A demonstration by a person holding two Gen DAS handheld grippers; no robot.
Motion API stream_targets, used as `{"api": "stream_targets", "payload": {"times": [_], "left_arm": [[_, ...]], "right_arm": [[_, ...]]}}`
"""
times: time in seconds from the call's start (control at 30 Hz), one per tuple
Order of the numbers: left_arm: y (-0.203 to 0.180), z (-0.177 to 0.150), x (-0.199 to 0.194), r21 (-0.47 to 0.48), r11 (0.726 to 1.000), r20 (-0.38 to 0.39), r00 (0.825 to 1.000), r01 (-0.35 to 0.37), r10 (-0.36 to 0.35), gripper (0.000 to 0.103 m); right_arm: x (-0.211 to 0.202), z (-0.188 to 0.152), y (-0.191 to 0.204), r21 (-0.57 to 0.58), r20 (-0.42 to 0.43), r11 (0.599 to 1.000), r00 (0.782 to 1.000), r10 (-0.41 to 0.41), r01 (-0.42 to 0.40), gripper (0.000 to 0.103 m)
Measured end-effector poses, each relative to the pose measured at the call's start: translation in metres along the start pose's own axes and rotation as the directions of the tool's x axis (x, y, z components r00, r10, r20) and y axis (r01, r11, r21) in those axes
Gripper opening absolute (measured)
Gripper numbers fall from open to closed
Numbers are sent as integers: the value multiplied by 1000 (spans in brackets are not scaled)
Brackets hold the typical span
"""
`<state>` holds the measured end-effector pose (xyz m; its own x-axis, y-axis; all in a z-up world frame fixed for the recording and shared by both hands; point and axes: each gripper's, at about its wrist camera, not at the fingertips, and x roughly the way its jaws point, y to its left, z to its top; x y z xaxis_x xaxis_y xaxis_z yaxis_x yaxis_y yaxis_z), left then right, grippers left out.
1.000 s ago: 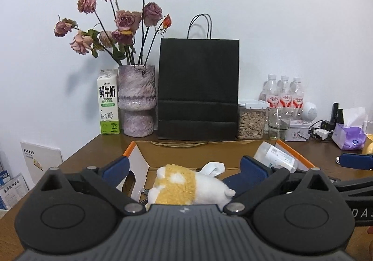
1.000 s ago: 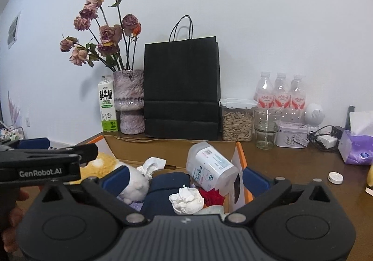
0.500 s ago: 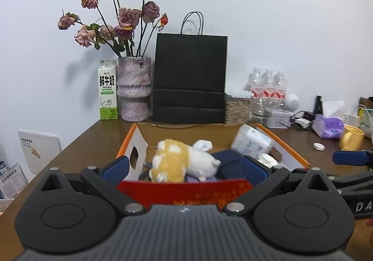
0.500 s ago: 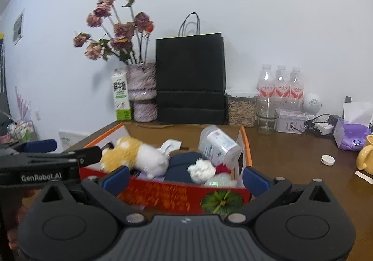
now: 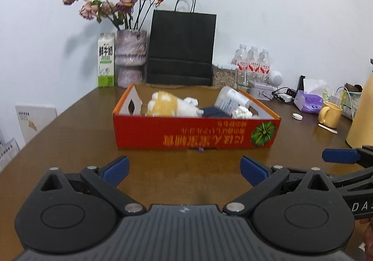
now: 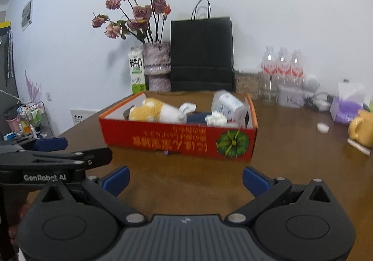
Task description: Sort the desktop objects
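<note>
Now, left wrist view: the left gripper [image 5: 184, 168] hangs low over the brown worktop [image 5: 70, 144], blue fingers [image 5: 115, 167] spread wide, nothing between them.
Box: a red cardboard box [image 5: 195, 137] sits ahead, apart from the fingertips, holding a plush toy [image 5: 172, 107], a tilted white bottle [image 5: 232, 99] and crumpled paper [image 5: 242, 112].
Loose items: a small white cap [image 5: 297, 116], a yellow mug [image 5: 331, 114] and a purple tissue pack [image 5: 307, 101] stand well to the box's right.
Right wrist view: the right gripper [image 6: 185, 179] also faces the box [image 6: 179, 139], fingers [image 6: 255, 180] parted and empty; the other gripper's arm juts in at left.
Contents: toy [image 6: 156, 110] and bottle [image 6: 229, 103] lie inside; the cap [image 6: 322, 127] rests on bare wood near the mug [image 6: 361, 128].
Judgement: sorting looks nearly finished. If the cap is next, the right side is better placed; approach level, straddle it squarely, and close gently so it does not skid.
</note>
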<state>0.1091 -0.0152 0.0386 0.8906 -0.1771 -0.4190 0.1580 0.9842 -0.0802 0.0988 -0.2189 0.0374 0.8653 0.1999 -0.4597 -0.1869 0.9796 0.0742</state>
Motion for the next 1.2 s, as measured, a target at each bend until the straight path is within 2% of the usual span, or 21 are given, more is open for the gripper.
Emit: {"api": "stream_targets", "payload": {"times": [0.5, 1.2], "left_arm": [[-2, -11, -26, 13, 999, 5, 999, -41, 41, 103], [0, -16, -30, 15, 999, -2, 999, -41, 41, 103]], "right_arm": [[-24, -21, 12, 6, -24, 1000, 1000, -17, 18, 103], [-28, -25, 16, 6, -33, 1000, 999, -17, 17, 103]]}}
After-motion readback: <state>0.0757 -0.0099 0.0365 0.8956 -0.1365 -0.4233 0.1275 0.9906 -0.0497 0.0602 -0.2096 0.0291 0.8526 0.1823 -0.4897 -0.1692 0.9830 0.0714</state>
